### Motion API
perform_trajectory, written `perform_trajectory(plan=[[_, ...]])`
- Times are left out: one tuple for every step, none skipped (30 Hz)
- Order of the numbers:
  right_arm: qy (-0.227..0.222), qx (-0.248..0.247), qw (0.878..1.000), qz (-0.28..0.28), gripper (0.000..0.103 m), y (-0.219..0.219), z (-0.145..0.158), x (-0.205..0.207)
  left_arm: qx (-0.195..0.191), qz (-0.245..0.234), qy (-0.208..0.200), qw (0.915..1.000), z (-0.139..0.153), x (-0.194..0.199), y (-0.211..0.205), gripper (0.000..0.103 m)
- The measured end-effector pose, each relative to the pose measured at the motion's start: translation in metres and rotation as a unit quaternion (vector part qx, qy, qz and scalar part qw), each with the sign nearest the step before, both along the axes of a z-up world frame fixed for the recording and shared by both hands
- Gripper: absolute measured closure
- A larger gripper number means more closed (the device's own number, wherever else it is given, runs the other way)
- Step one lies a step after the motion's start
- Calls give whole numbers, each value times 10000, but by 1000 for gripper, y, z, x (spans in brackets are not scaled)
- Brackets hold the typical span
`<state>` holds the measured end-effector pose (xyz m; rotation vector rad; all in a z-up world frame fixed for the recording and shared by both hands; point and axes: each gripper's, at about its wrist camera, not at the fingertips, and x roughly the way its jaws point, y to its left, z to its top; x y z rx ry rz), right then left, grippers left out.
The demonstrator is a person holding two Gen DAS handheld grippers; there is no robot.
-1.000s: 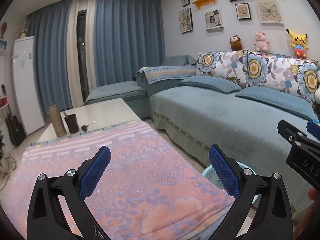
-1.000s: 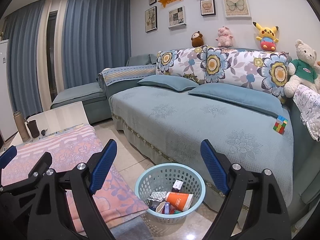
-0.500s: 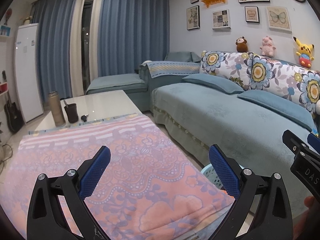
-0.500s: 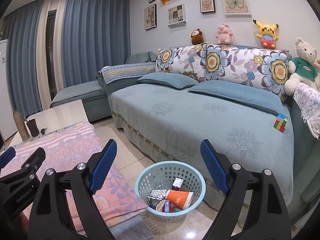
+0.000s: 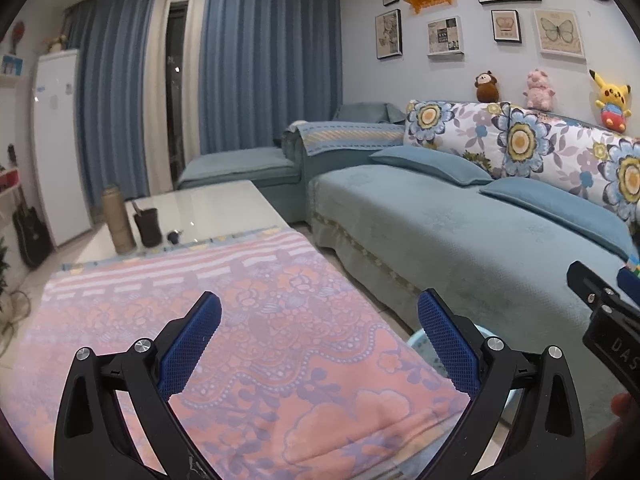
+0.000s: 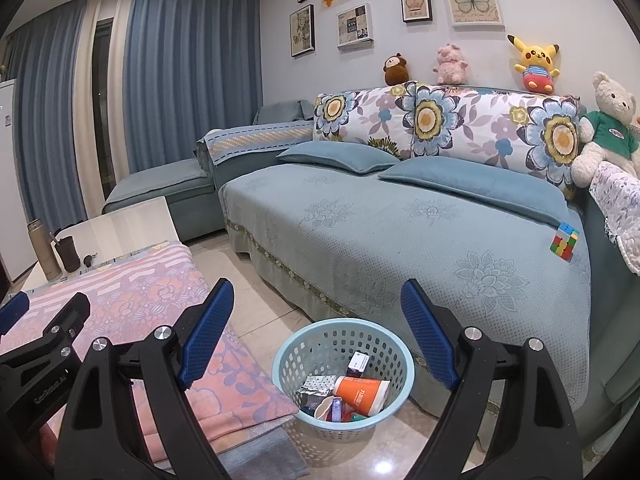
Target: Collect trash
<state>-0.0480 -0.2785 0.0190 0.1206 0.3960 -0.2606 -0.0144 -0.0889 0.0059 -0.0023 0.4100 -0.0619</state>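
The right gripper (image 6: 316,328) hangs with its jaws spread wide and nothing between them, its blue pads (image 6: 206,330) framing a pale blue plastic basket (image 6: 288,350) that stands on the tiled floor just in front of the sofa (image 6: 400,232). The trash is already inside the basket: an orange paper cup (image 6: 360,390) lying on its side, a small white box (image 6: 358,360) against the far wall, a crumpled silvery wrapper (image 6: 316,384) on the left, and a few smaller bits near the front that are too jumbled to name with confidence.

The left gripper (image 5: 318,342) is likewise open and empty, held over a low table draped with a pink floral cloth (image 5: 248,320). In its view only a sliver of the basket's rim (image 5: 418,338) shows past the cloth's right edge, behind the right-hand pad. At the far bare end of the table stand a tall tan flask (image 5: 116,220), a dark cup (image 5: 147,226) just right of it, and a small dark object (image 5: 174,236) beside that.

On the sofa seat, far right, lies a colourful puzzle cube (image 6: 564,240), near a teddy bear in a green shirt (image 6: 604,128). Along the top of the floral backrest sit a brown monkey plush (image 6: 396,69), a pink pig plush (image 6: 450,63) and a yellow Pikachu plush (image 6: 534,62).
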Motion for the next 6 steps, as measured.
perform_trajectory(plan=[[3,2,10000,0,22,0,0,0,-36,-24,6,10000,0,0,1,7],[2,1,10000,-1,22,0,0,0,-63,-30,6,10000,0,0,2,7],[0,-2,10000,-3,22,0,0,0,-65,-19,5,10000,0,1,3,7],[1,-5,10000,-6,22,0,-1,0,-58,-4,-3,10000,0,1,4,7],[0,-6,10000,-4,22,0,-1,0,-52,-6,-10,10000,0,1,4,7],[3,-5,10000,-3,22,-1,-2,0,-48,-10,-23,10000,0,1,4,7]])
